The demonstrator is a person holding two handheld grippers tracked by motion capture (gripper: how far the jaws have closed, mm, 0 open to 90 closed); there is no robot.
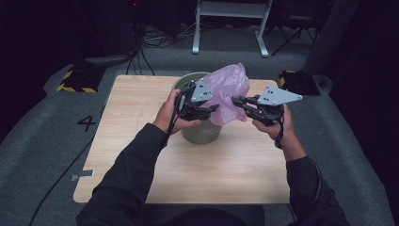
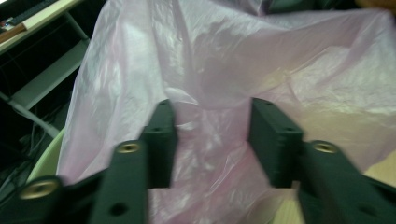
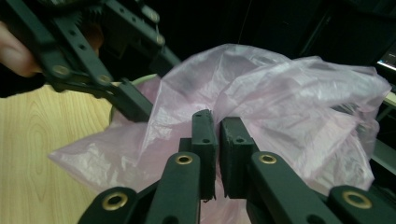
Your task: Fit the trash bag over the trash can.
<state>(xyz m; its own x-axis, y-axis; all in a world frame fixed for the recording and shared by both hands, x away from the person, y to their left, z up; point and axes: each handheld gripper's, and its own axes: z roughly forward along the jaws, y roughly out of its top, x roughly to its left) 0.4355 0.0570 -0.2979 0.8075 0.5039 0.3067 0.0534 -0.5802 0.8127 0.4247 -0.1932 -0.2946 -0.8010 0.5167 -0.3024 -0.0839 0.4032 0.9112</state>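
We judge the work in hand to be fitting the pink plastic bag (image 1: 228, 92) into the green bin (image 1: 201, 132), which stands on the wooden bench (image 1: 141, 122) a little back of its middle. Most of the bag is bunched above and to the right of the bin's mouth rather than down inside it.

The largest risk, as we see it, is the bin itself: it looks light, and with both hands pulling film up and sideways, a tug from either gripper could tip it or drag it across the bench.

Next is the bag. Our right gripper (image 3: 219, 126) has its jaws nearly together, pinching a fold of the thin film. If we pull hard against that pinch while the other side catches, the film could stretch or tear, or slip free and collapse into a heap.

Smaller still is the left gripper (image 2: 212, 140). Its jaws stand about half open with the film lying between them, and the pads do not appear to press on it, so we count it as holding nothing. If it shuts on a single layer or on too little material, the bag's mouth will not spread over the rim (image 2: 44, 161), and the edge may fall back inside.
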